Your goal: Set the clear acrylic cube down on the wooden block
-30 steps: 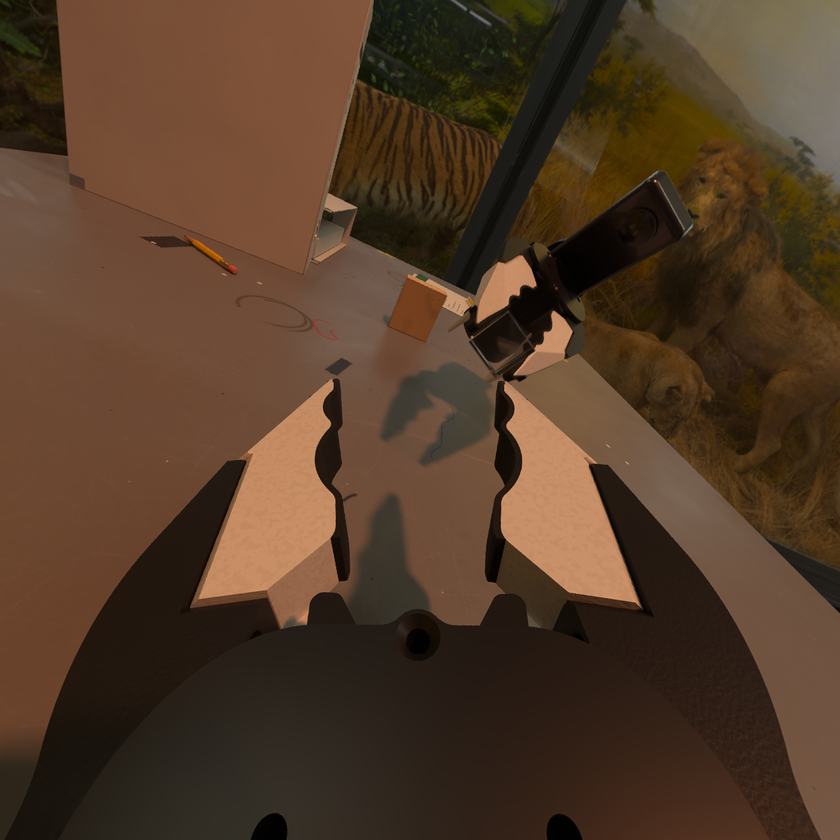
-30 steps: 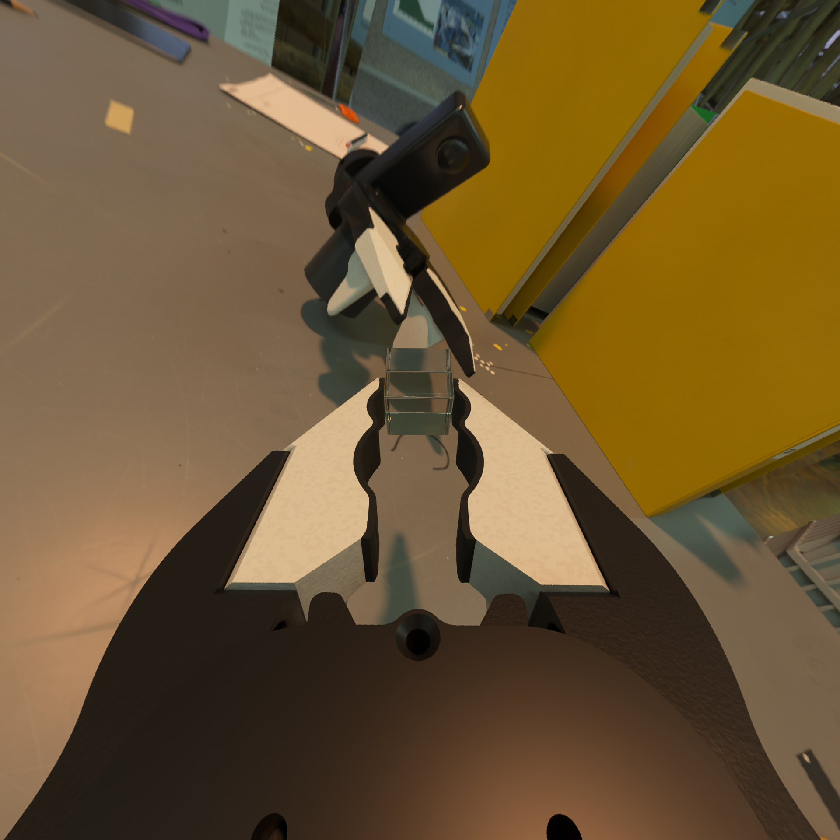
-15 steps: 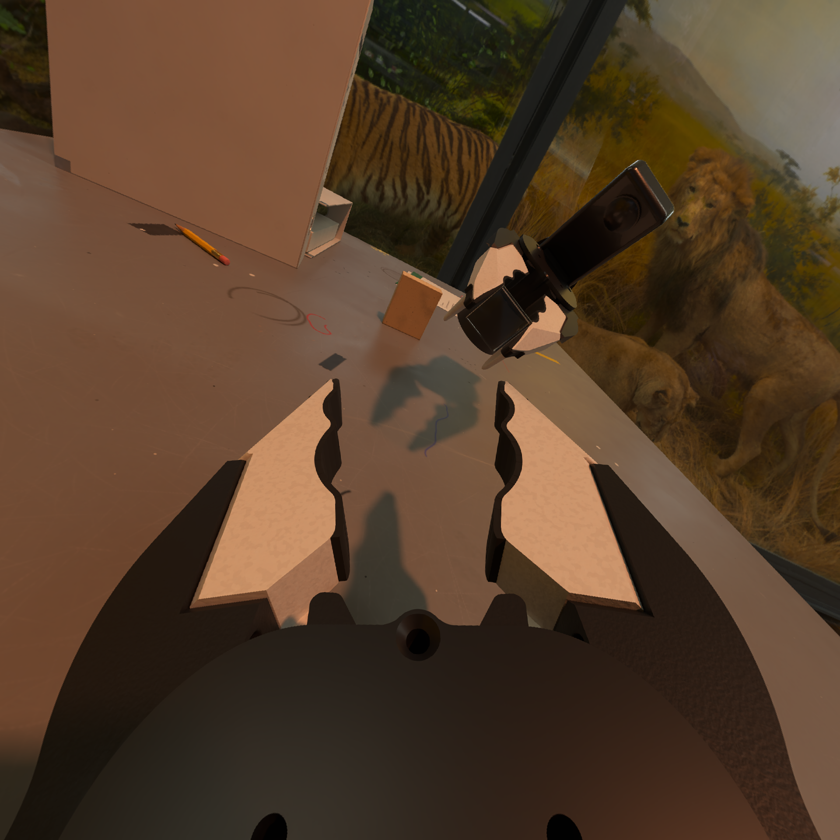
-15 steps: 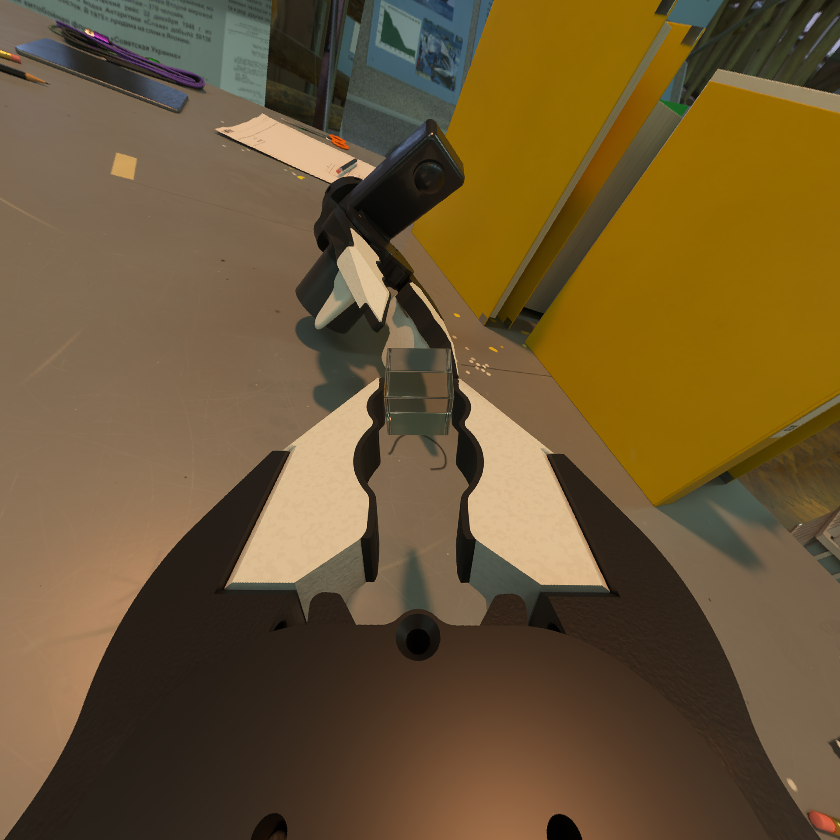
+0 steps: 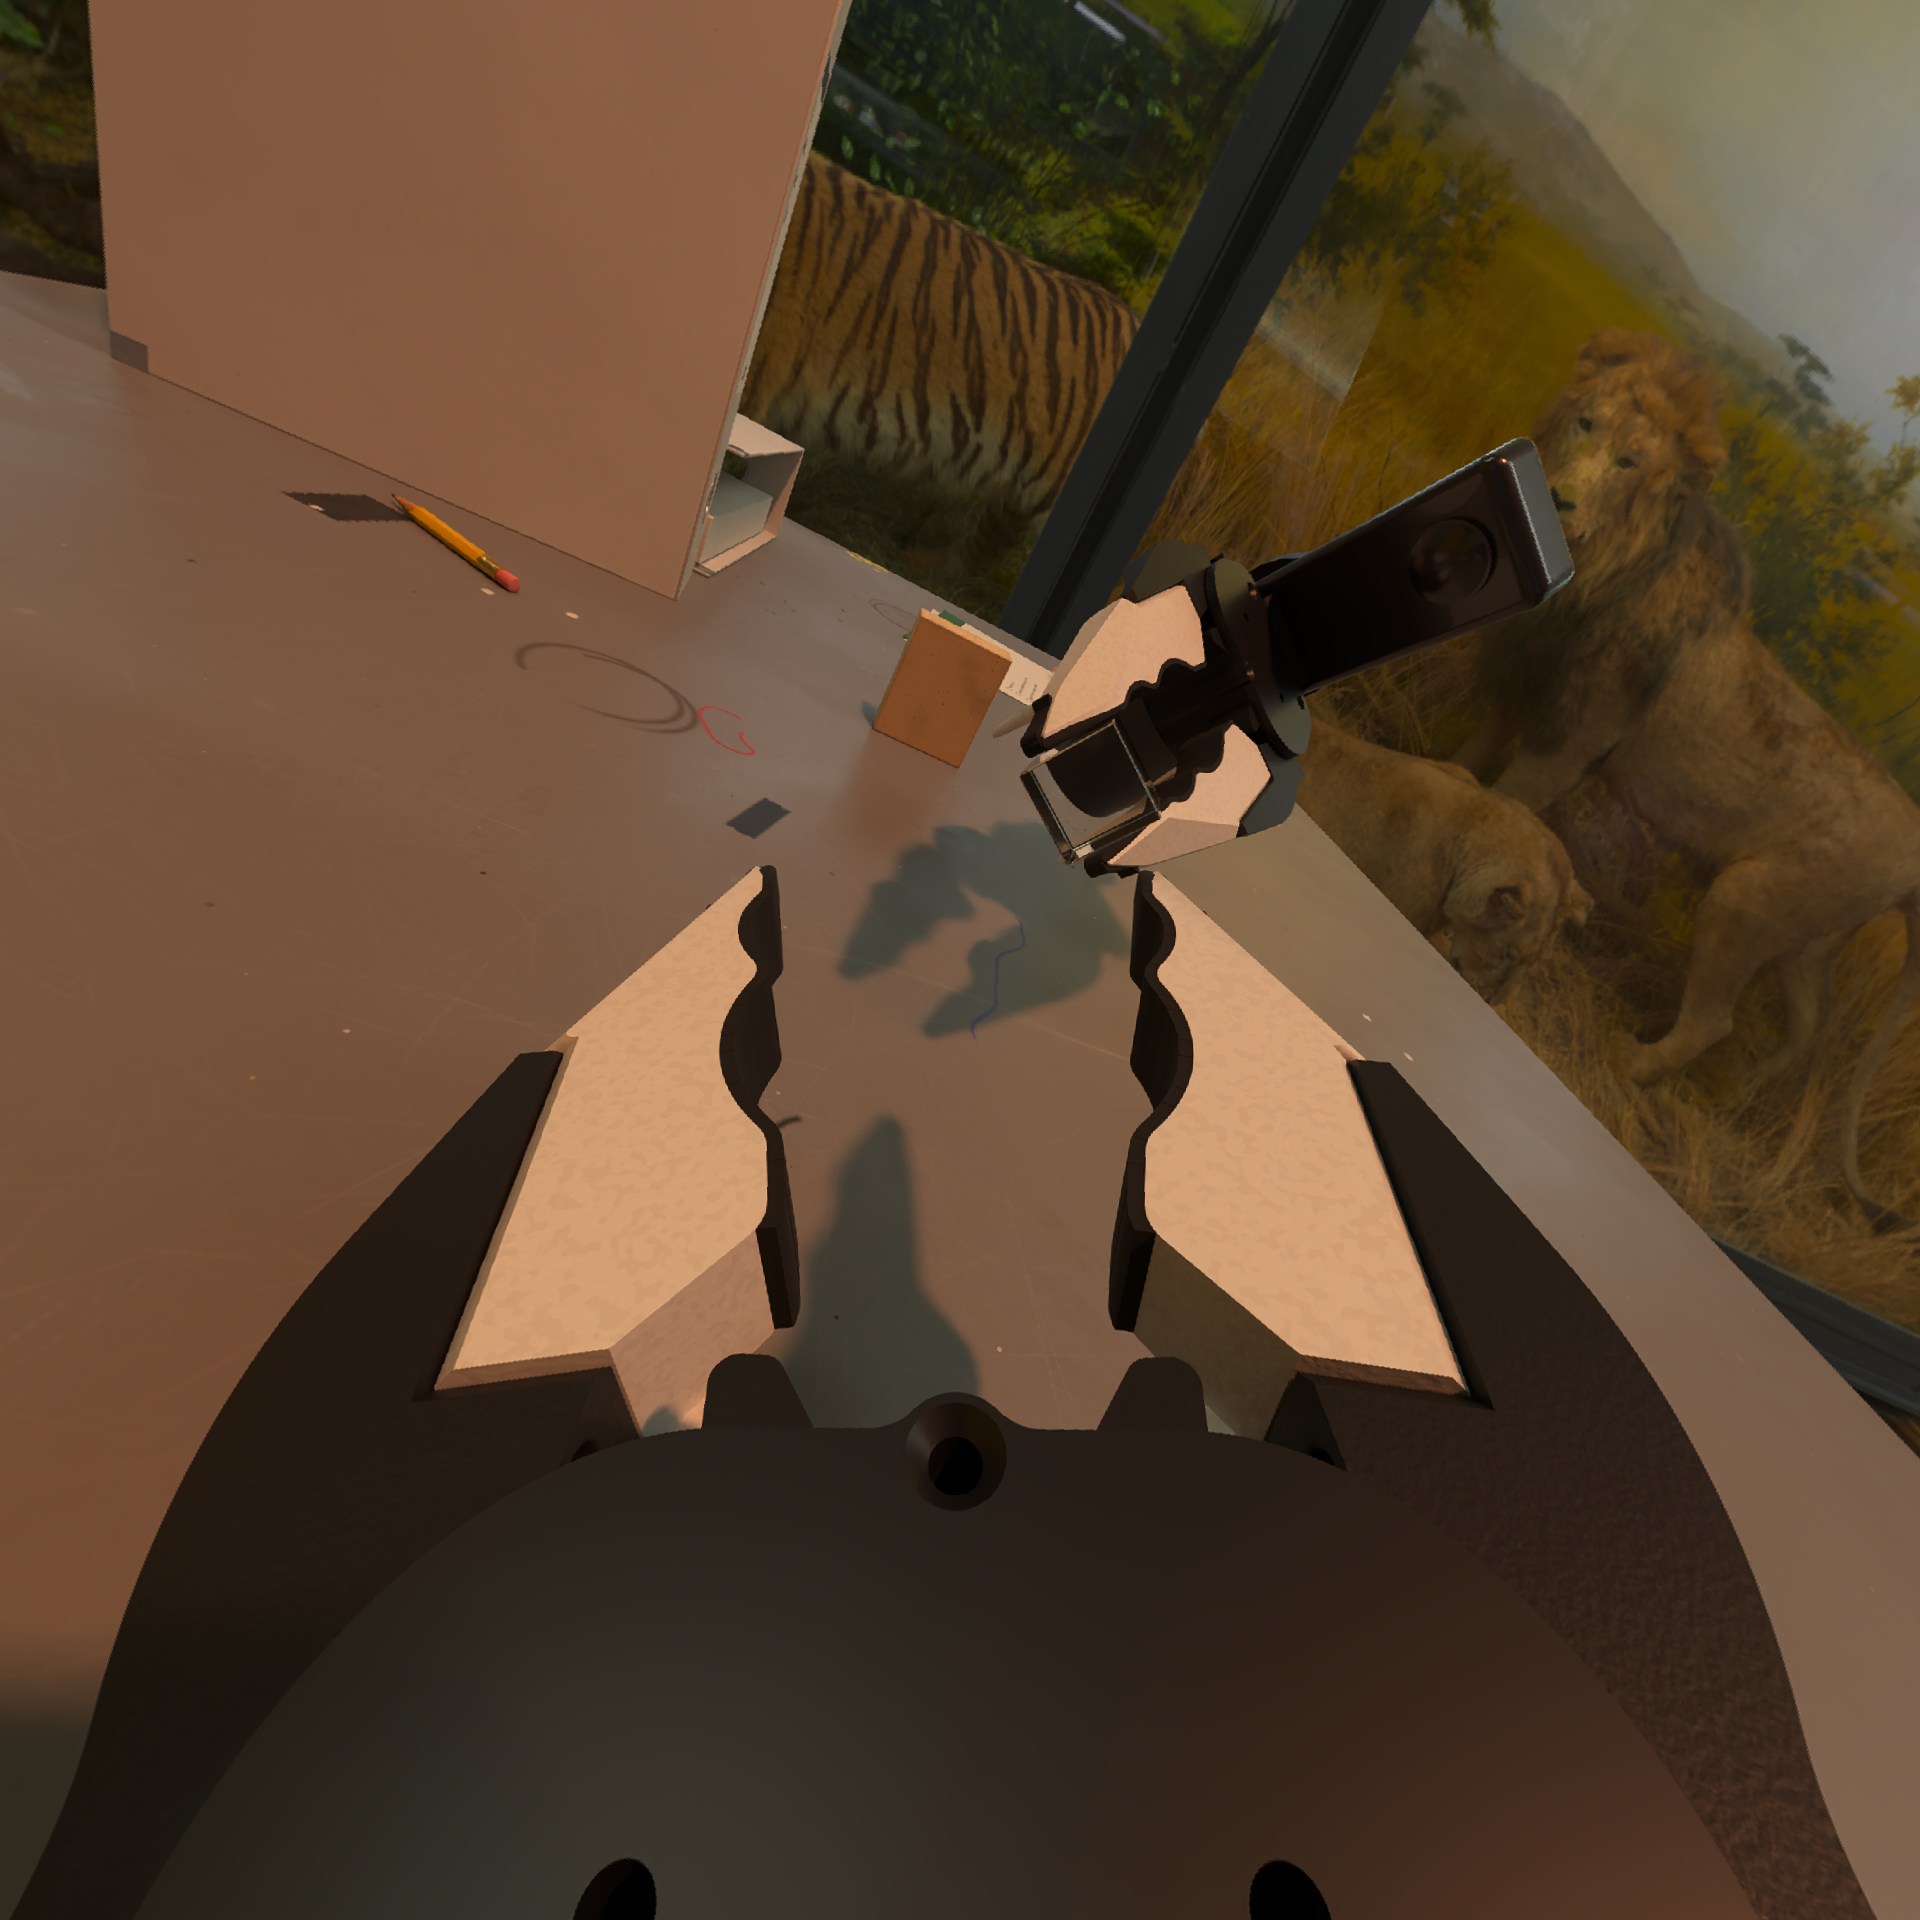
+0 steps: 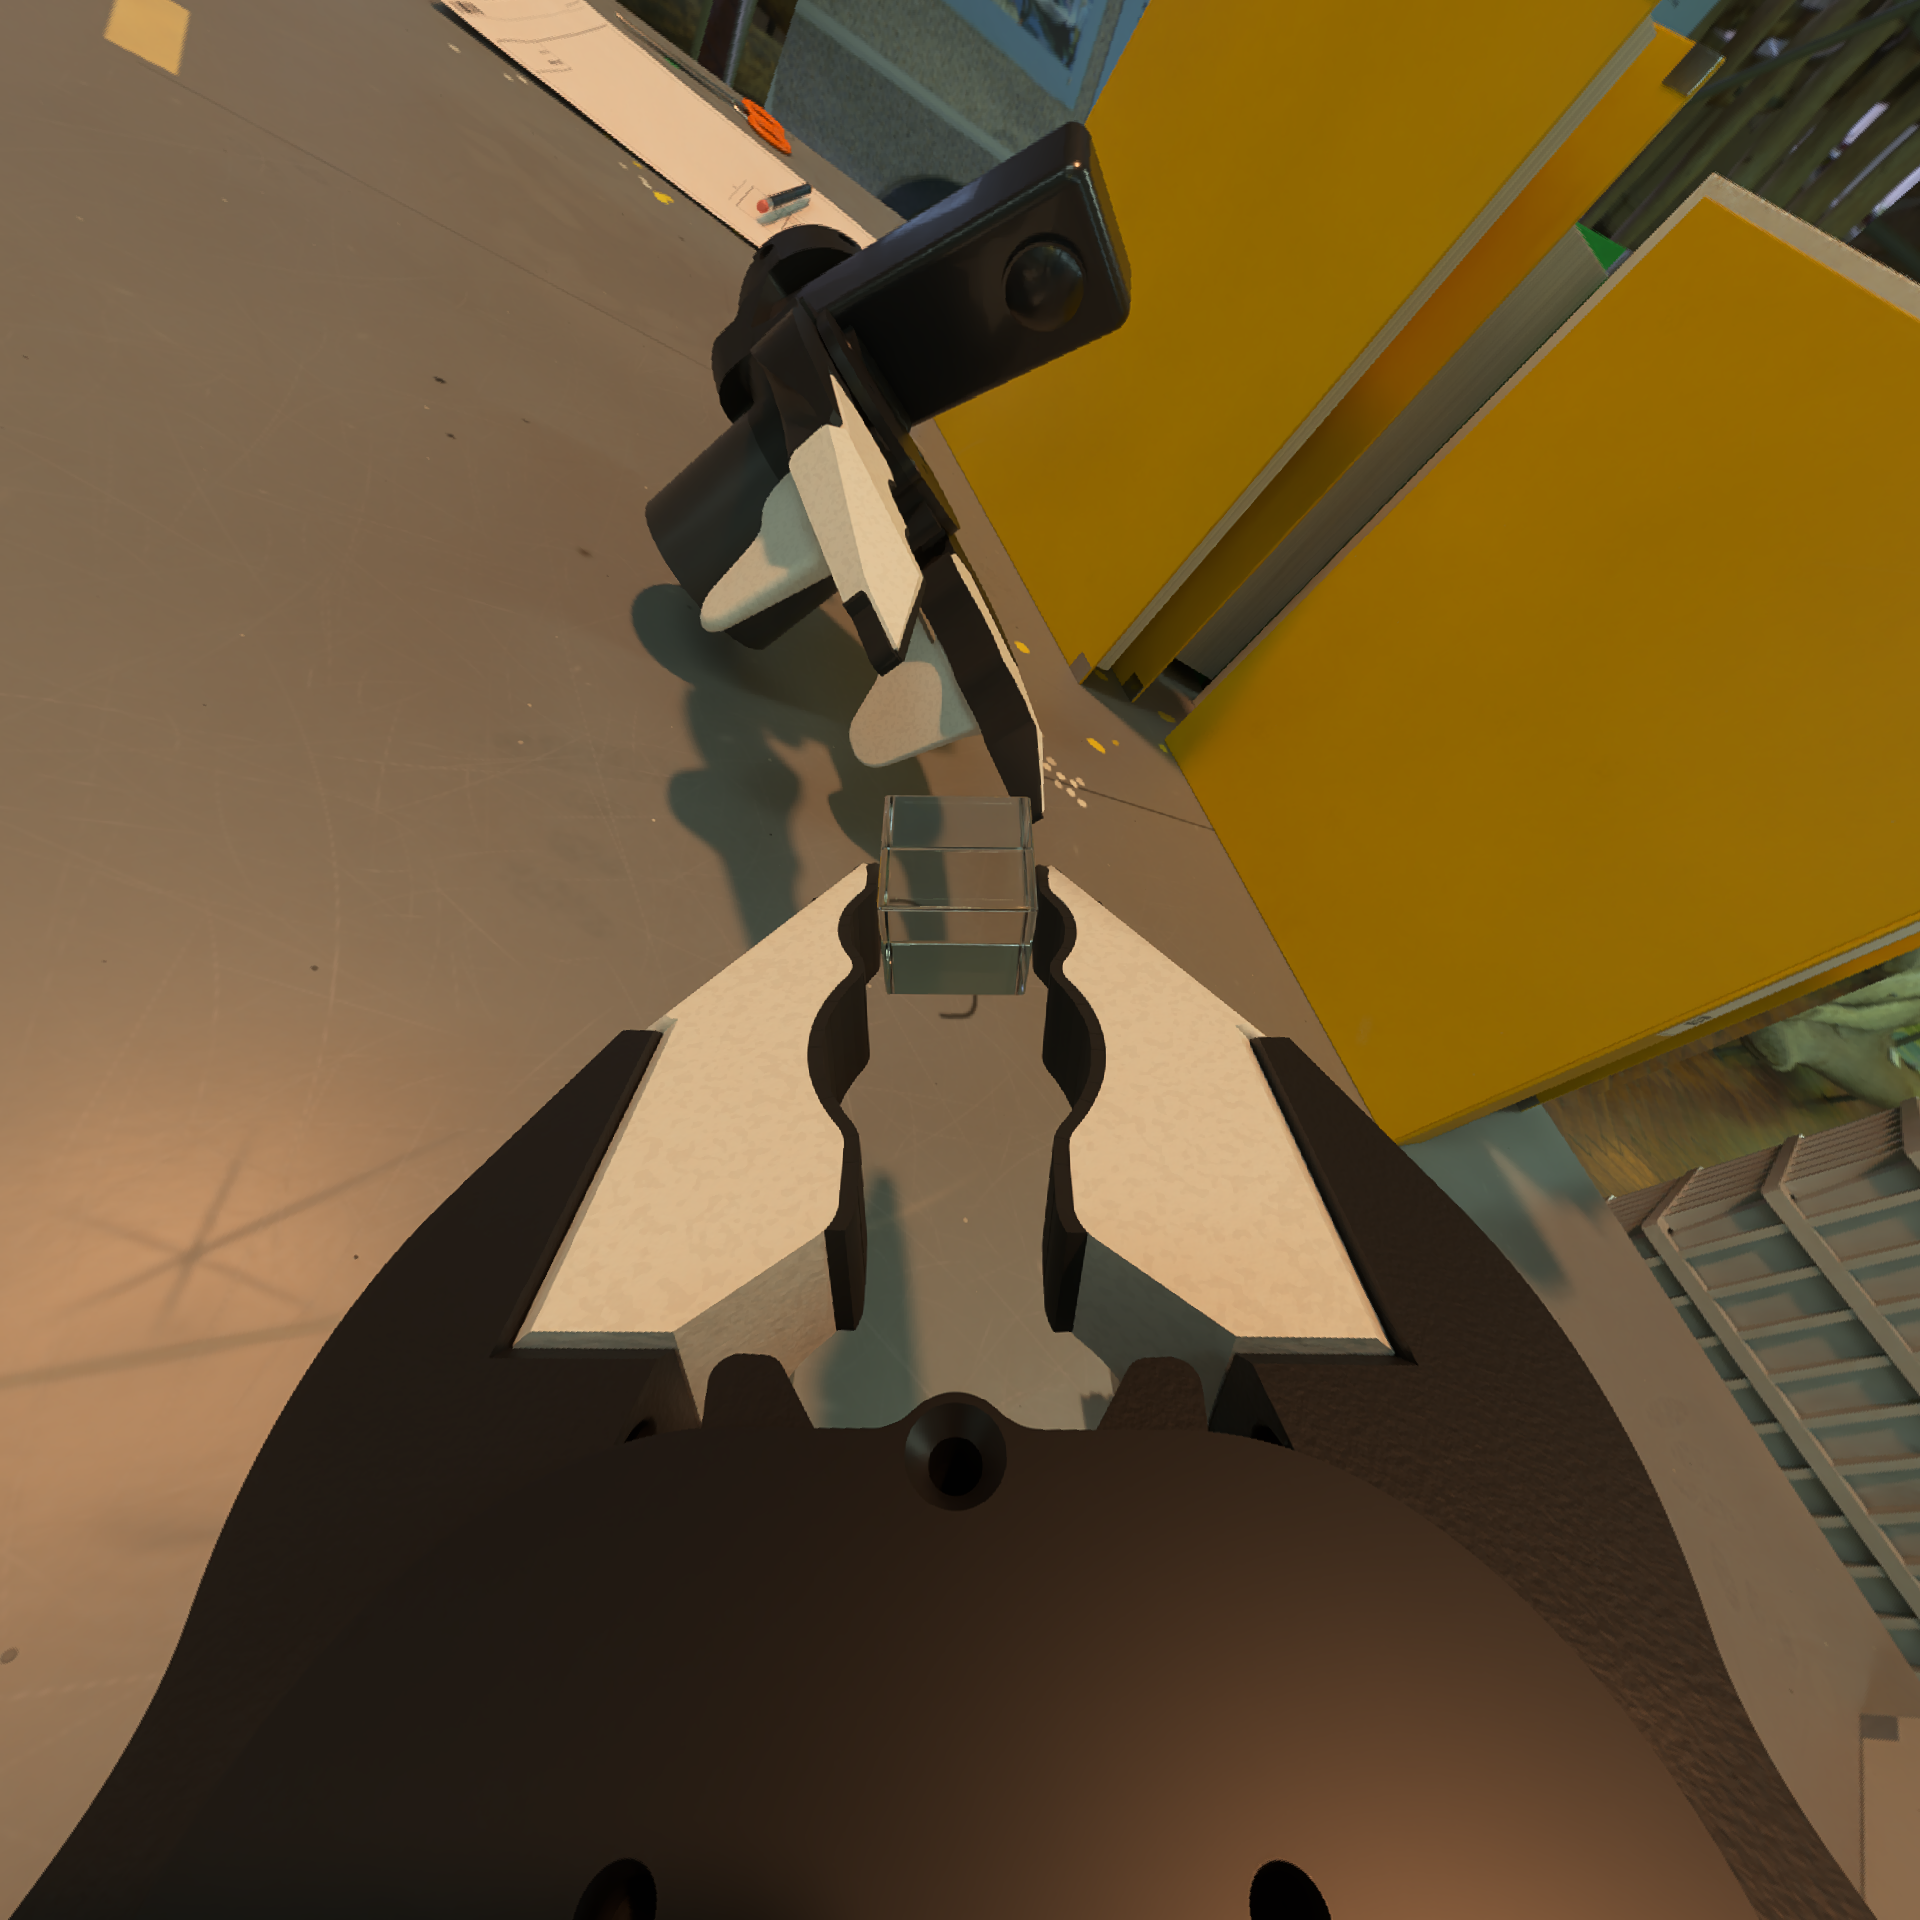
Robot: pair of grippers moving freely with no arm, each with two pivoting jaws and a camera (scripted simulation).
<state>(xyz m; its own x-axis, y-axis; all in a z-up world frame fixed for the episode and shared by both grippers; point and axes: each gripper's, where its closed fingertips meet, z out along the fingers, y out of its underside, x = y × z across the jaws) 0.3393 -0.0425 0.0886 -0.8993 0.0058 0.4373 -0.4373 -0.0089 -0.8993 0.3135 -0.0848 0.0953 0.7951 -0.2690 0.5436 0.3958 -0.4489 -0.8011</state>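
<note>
Clear acrylic cube [image 6: 956, 899] clamped between right gripper [image 6: 956, 883] fingertips.

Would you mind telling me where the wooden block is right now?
In the left wrist view, the wooden block stands on the table's far edge, just left of the right tool holding the clear acrylic cube.

Left tongs [image 5: 954, 894] hanging over grey-brown surface [image 5: 312, 883], pale fingers spread wide, gripping nothing. Right tongs [image 5: 1117, 790] hovering above surface ahead and right, pinching clear acrylic cube [image 5: 1091, 792] at fingertips. Small upright wooden block [image 5: 940, 688] standing just left of cube, apart from it. Yellow pencil with red eraser [image 5: 455, 541] lying far left, near tall tan panel [image 5: 447, 260].
</note>
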